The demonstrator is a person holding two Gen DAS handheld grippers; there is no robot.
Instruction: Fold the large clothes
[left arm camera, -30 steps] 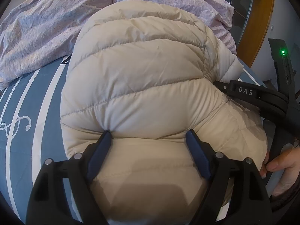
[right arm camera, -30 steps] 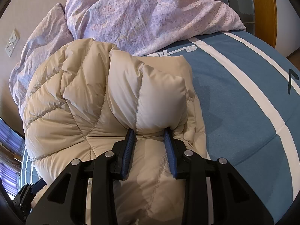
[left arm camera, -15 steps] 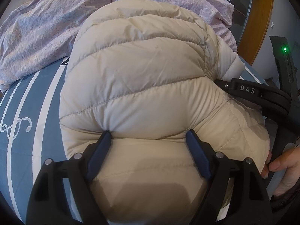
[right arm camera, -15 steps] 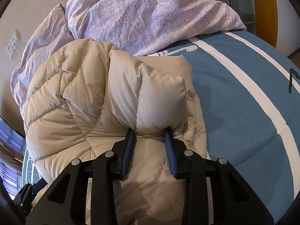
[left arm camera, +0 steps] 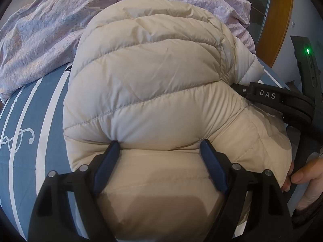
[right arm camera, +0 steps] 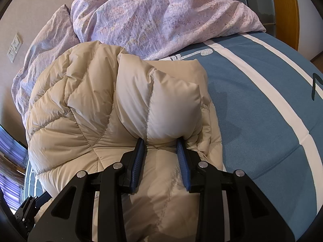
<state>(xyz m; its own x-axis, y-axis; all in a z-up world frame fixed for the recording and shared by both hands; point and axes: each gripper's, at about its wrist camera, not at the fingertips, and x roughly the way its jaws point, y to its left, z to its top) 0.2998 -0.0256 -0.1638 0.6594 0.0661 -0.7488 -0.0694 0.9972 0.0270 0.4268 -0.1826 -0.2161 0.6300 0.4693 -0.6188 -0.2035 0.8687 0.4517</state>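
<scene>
On the blue, white-striped bed point(right arm camera: 262, 104), both the left gripper point(left arm camera: 159, 147) and right gripper point(right arm camera: 161, 143) clamp folds of a puffy beige quilted down jacket point(left arm camera: 153, 84) between their fingers.

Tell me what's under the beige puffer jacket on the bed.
The puffer jacket lies on a blue bedsheet with white stripes, which shows around its edges. Whatever sits directly beneath the bulky folds is covered and can't be seen.

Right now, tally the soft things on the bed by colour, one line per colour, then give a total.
Beige: 1, the puffer jacket, bundled up with both sets of jaws closed on it
Lilac: 1, the rumpled duvet behind it
Blue with white stripes: 1, the bedspread underneath
Total: 3
</scene>
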